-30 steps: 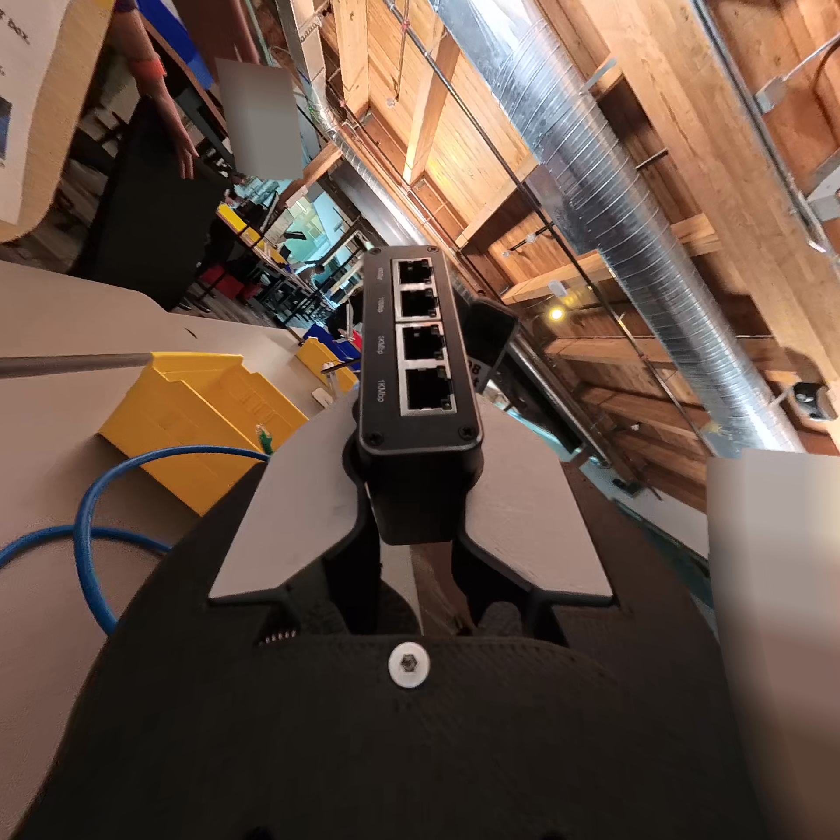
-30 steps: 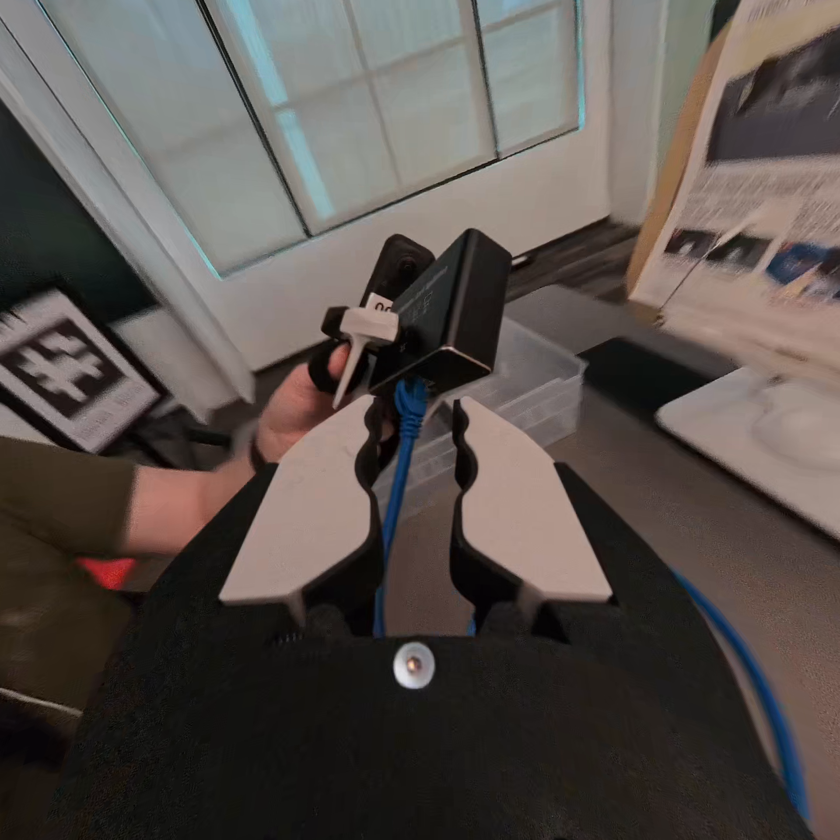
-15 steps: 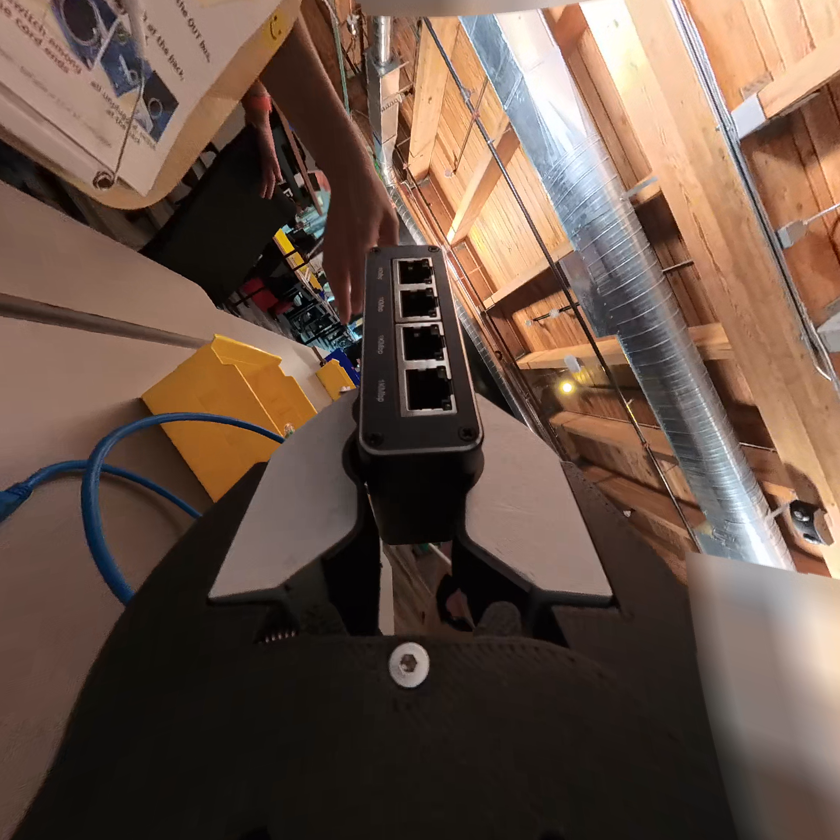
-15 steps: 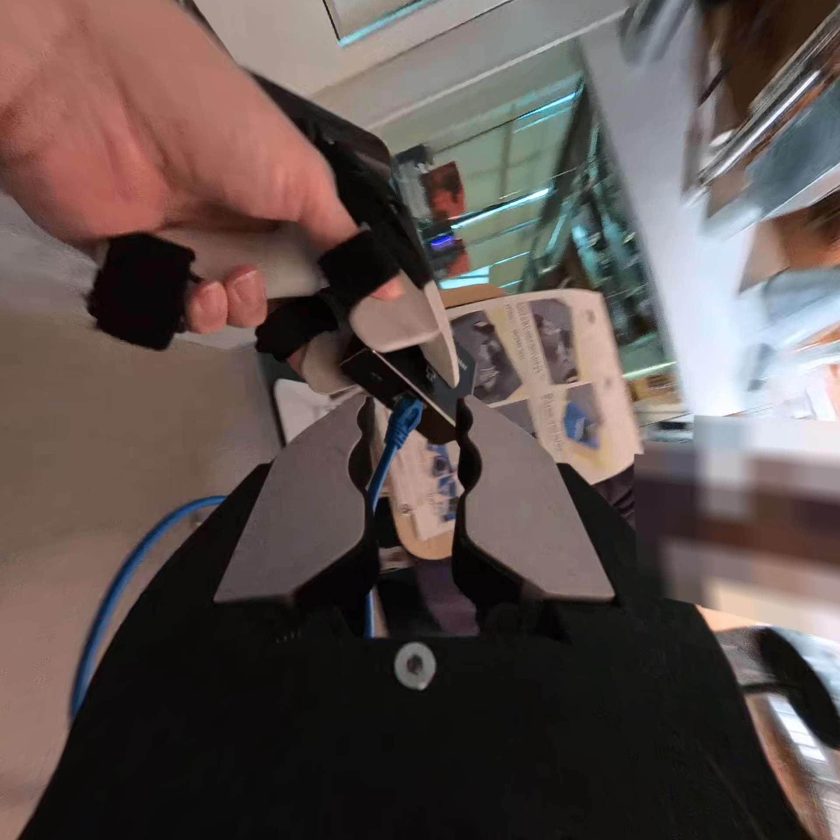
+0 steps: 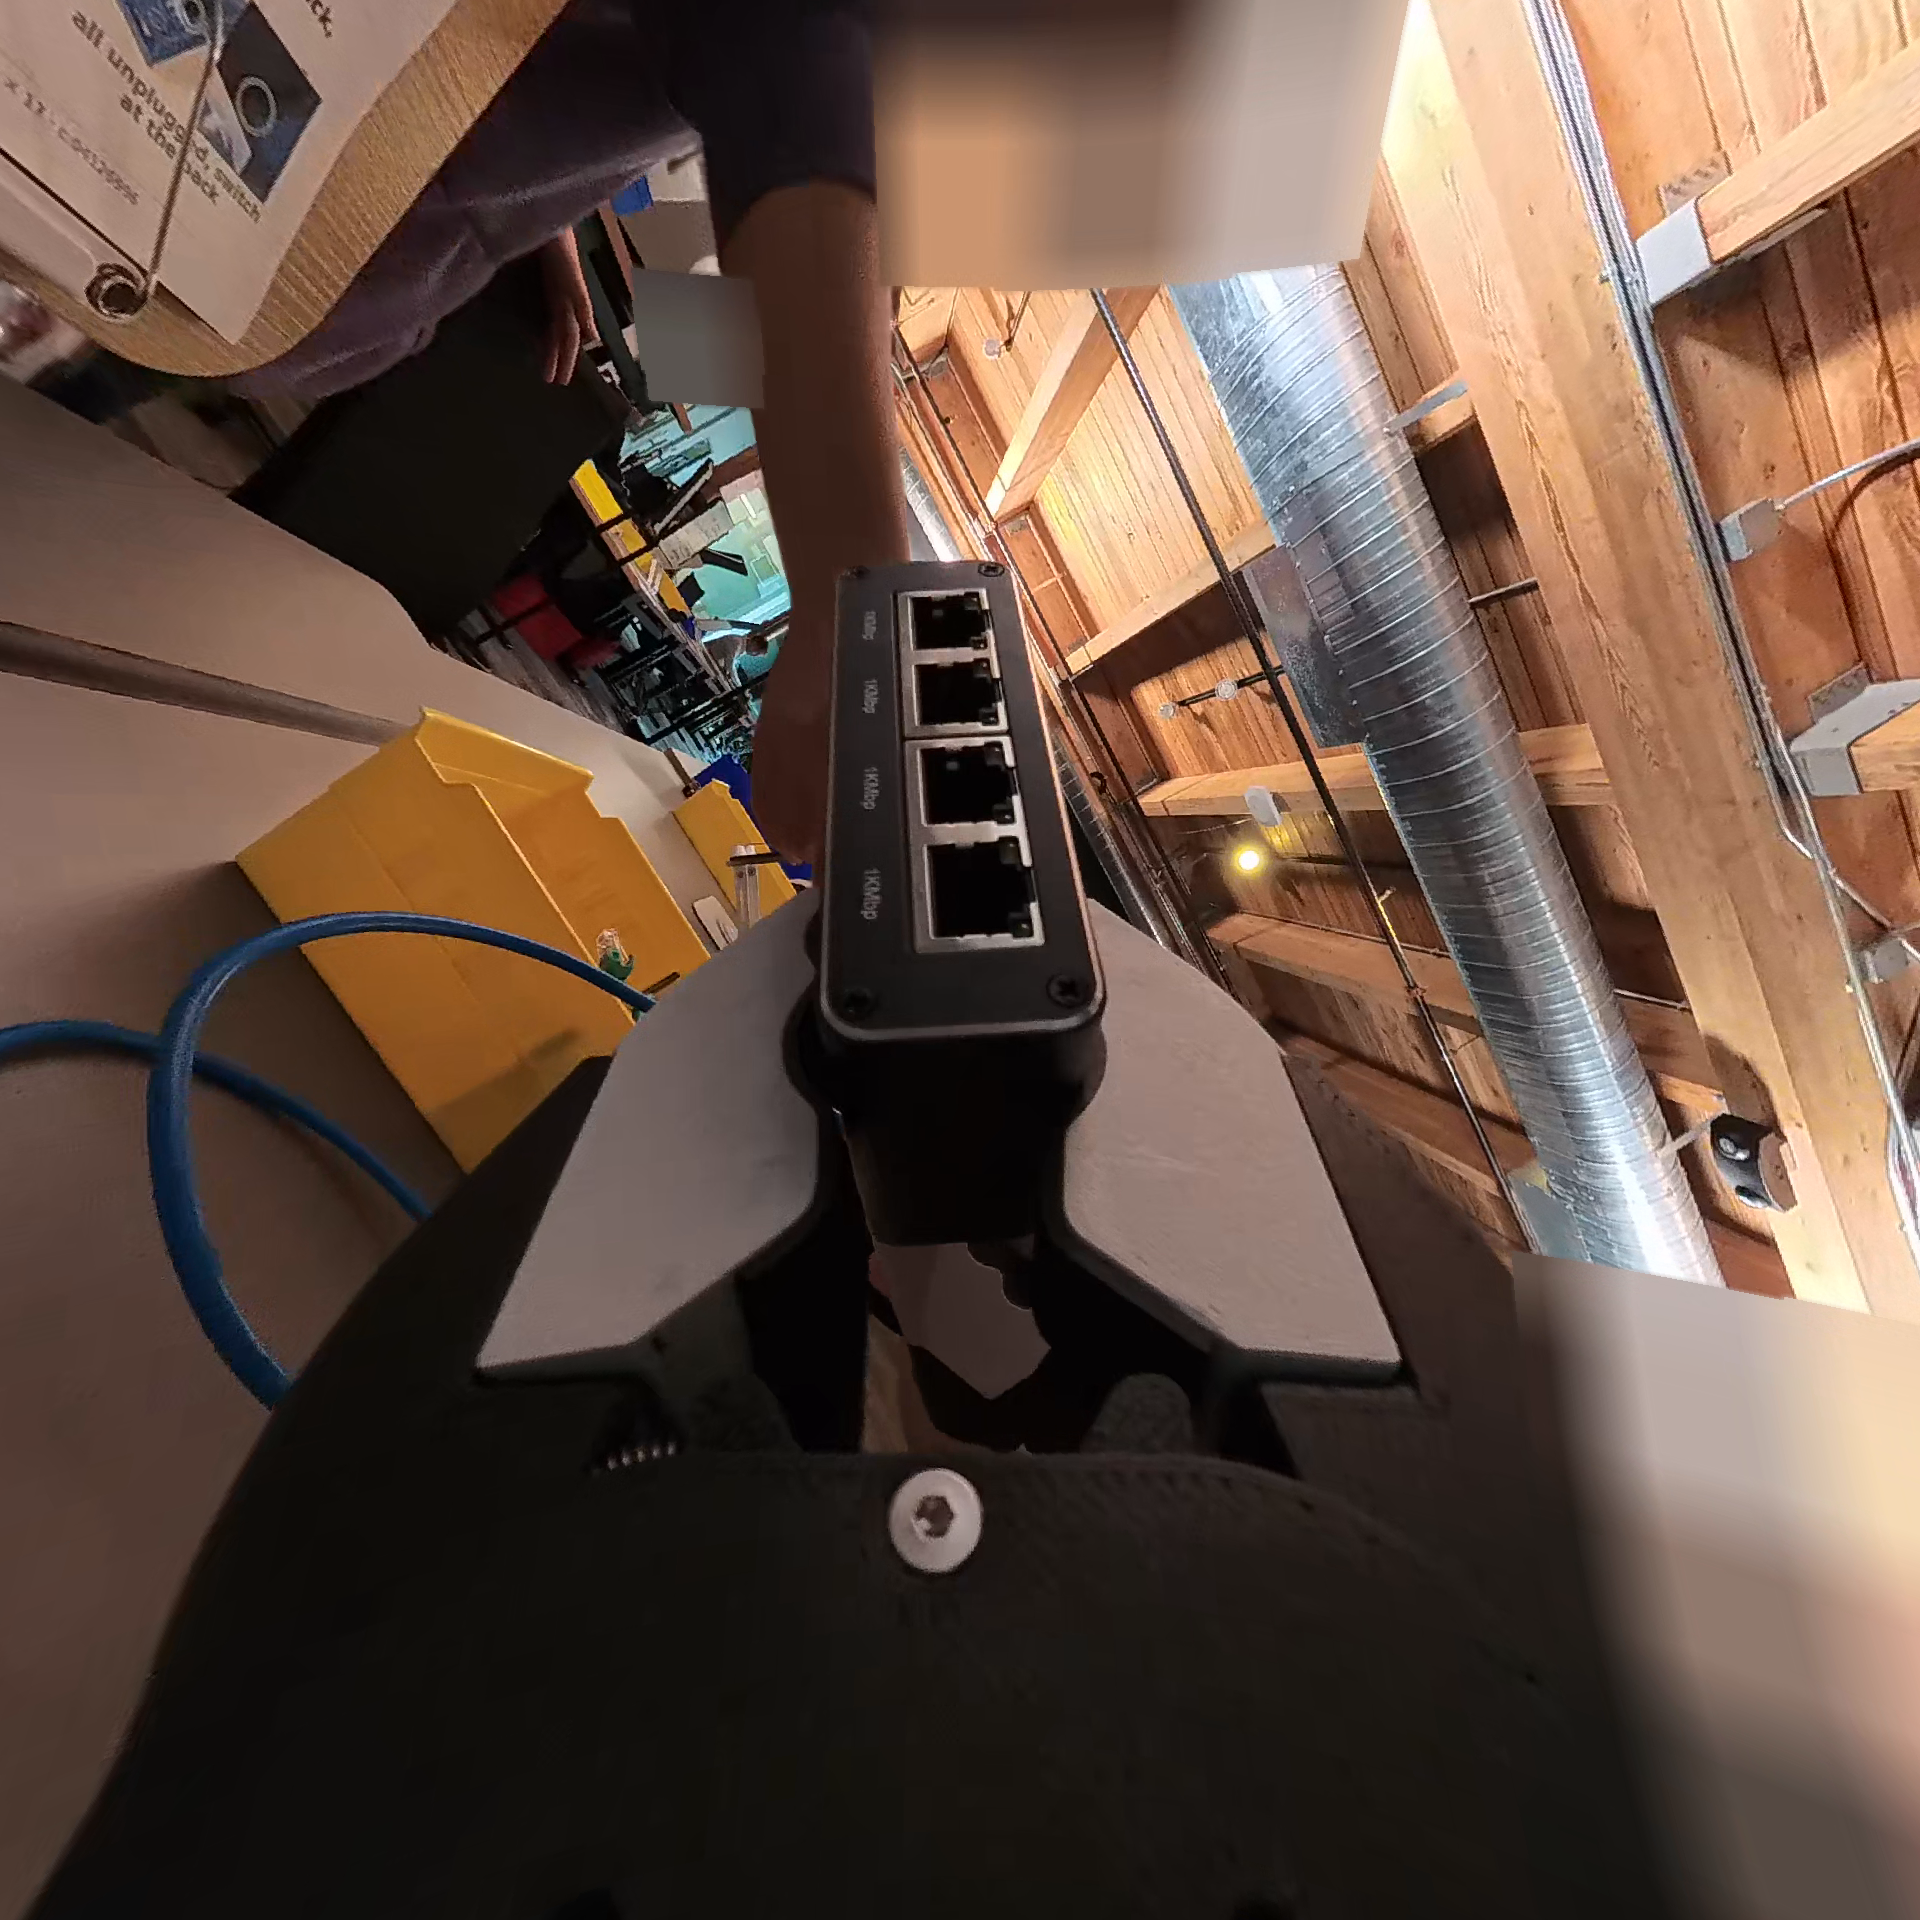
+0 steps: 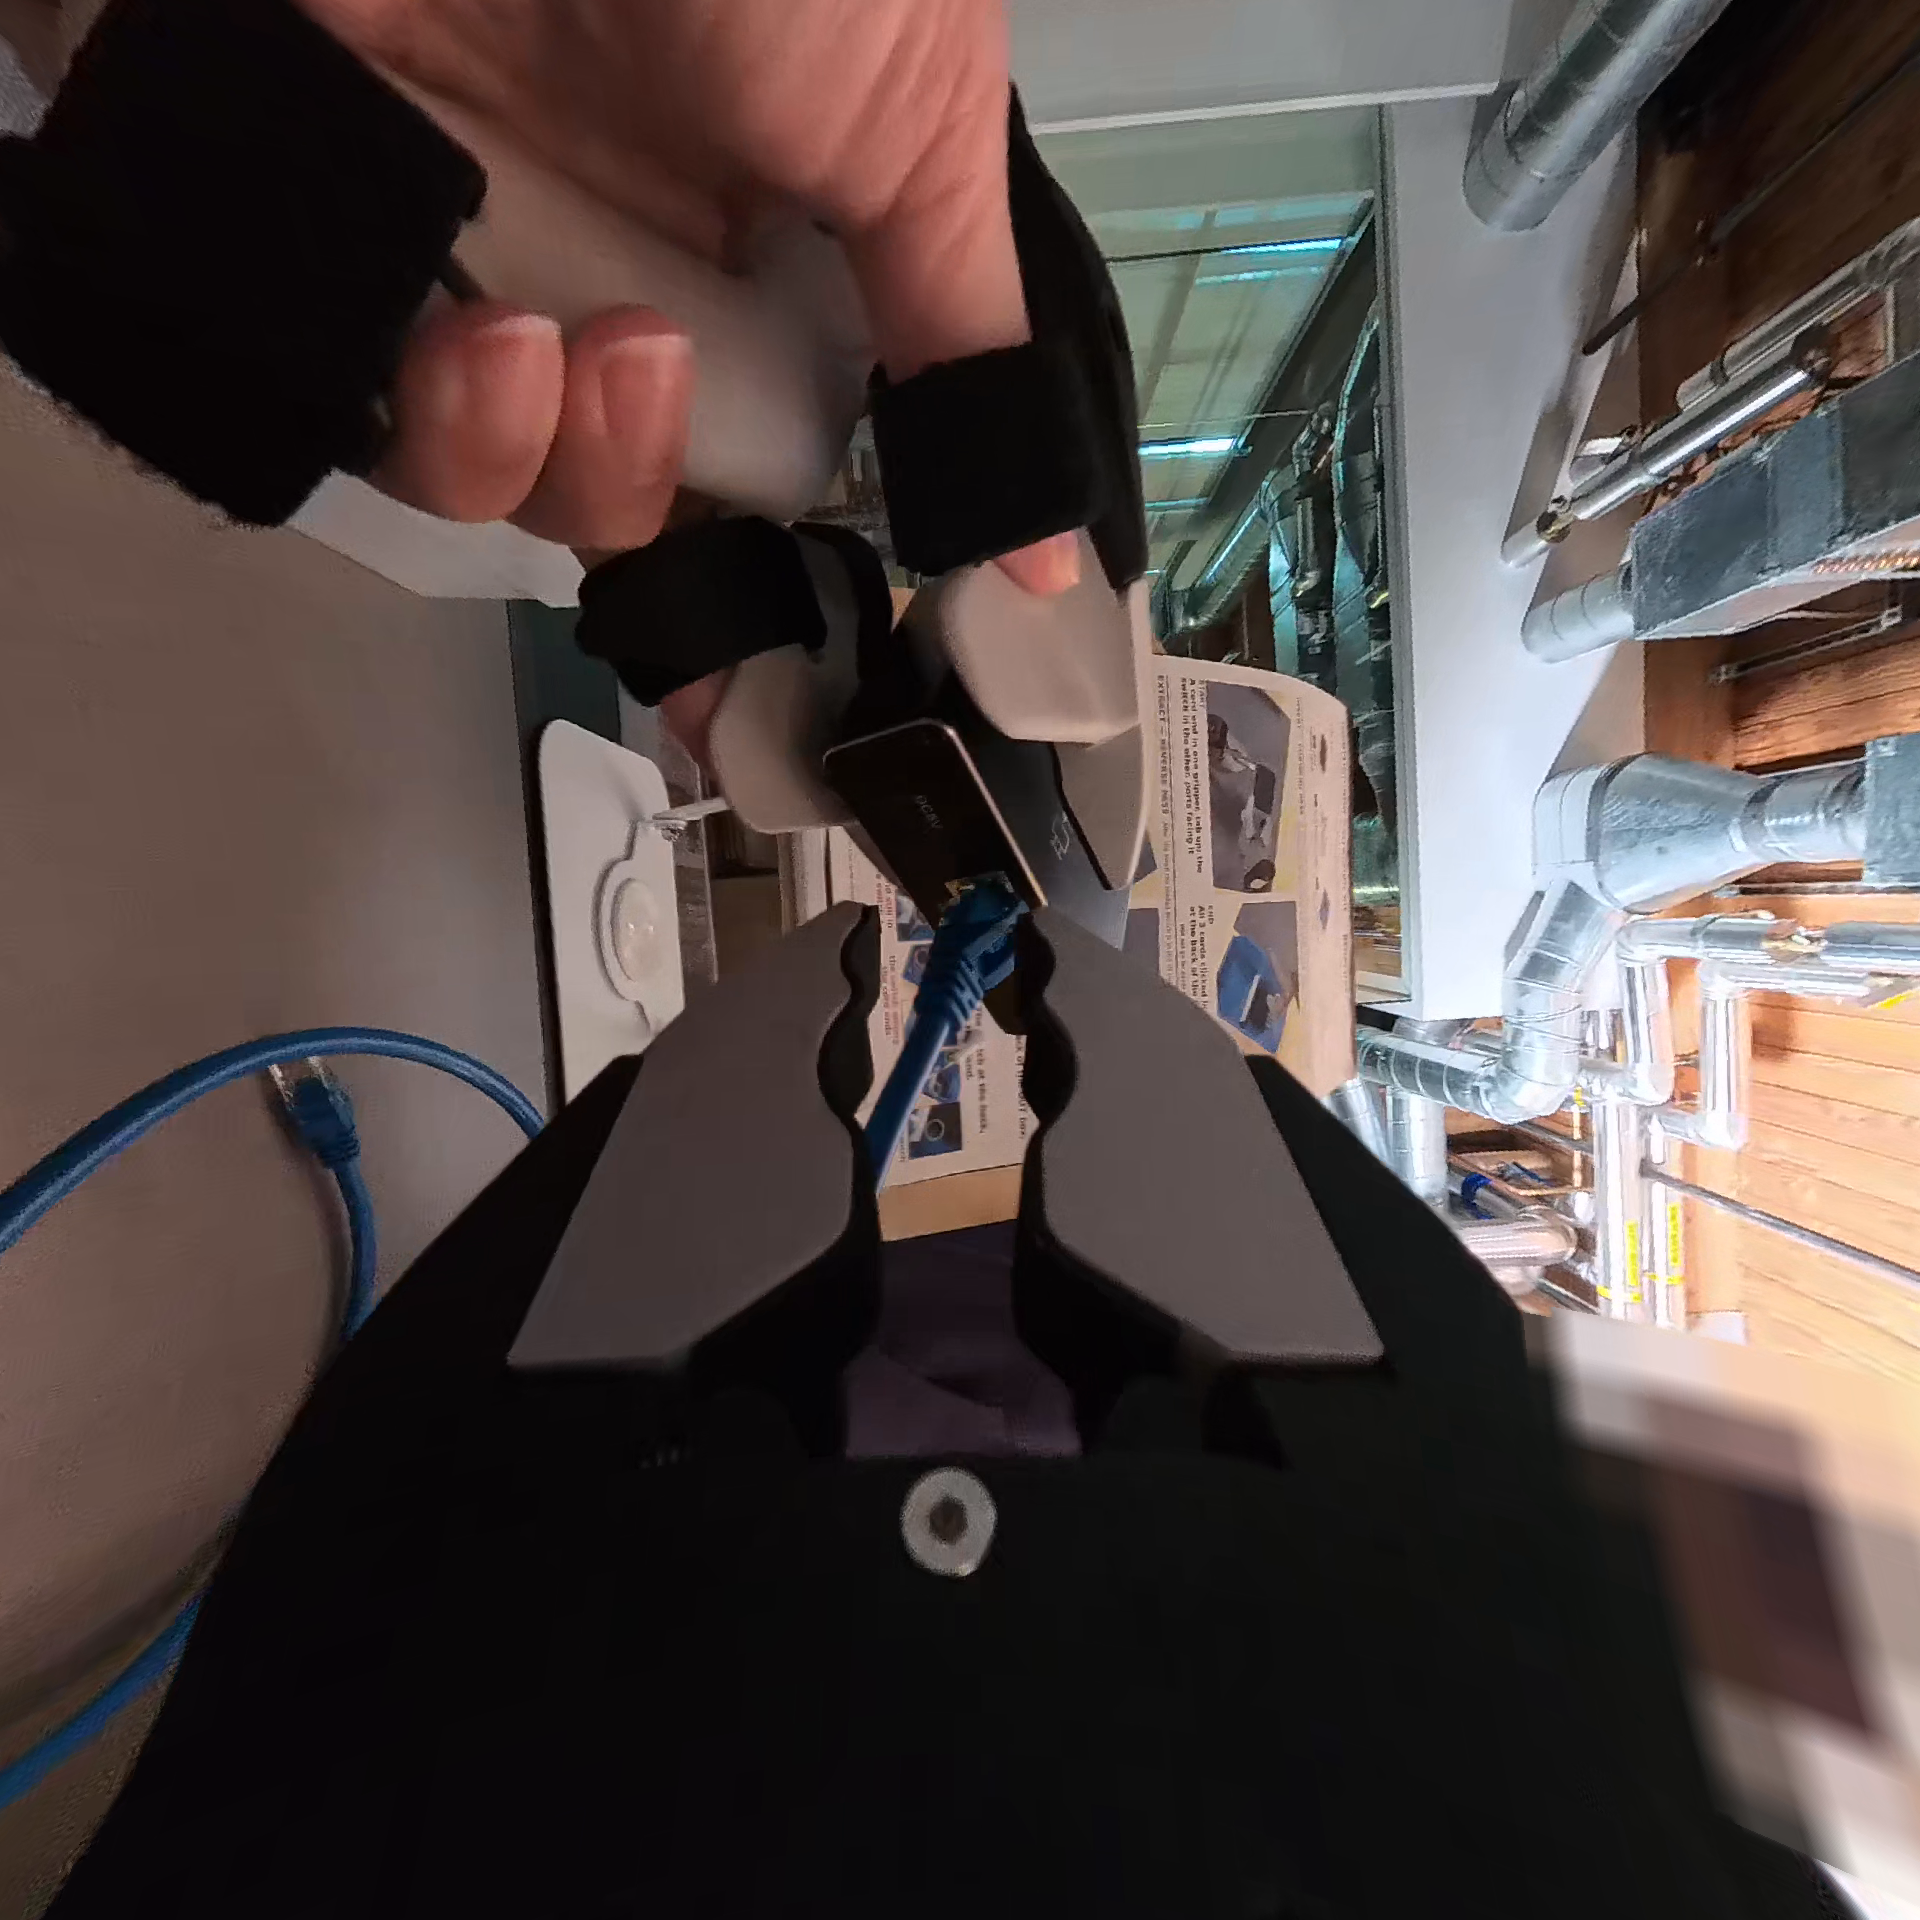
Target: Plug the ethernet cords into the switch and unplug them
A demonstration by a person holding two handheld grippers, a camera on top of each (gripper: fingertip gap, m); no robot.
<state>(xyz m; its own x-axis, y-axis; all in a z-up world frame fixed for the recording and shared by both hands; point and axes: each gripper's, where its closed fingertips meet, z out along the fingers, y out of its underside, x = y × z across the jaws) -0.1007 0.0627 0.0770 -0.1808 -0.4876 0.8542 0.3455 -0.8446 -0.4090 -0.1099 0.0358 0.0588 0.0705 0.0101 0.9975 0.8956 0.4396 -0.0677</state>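
1. The left gripper (image 5: 951, 1049) is clamped on the black switch (image 5: 956, 831), its two grey fingers (image 5: 707, 1122) pressed against the lower end of the housing, one on each side
2. The switch is held up off the table, its face with four ports in a row turned toward the left wrist camera; all four ports on this face are vacant
3. In the right wrist view the same switch (image 6: 935, 821) shows from its other side, gripped by the left gripper's pale finger pads (image 6: 1049, 665), with a person's hand (image 6: 665, 208) wrapped around that gripper's handle
4. A blue ethernet cord (image 6: 961, 971) is plugged by its connector into this far face of the switch, near the lower corner of the housing
5. The right gripper (image 6: 945, 956) has its tongs apart, one on each side of the cord just behind the connector; neither finger presses on it
6. A second blue cord (image 6: 322, 1117) lies loose on the grey table (image 6: 208, 831), its free connector near the left edge of the view
7. In the left wrist view a loop of blue cable (image 5: 208, 1039) lies on the table (image 5: 125, 810) beside a yellow bin (image 5: 447, 894)
8. A printed sheet on a board (image 6: 1226, 831) stands behind the switch
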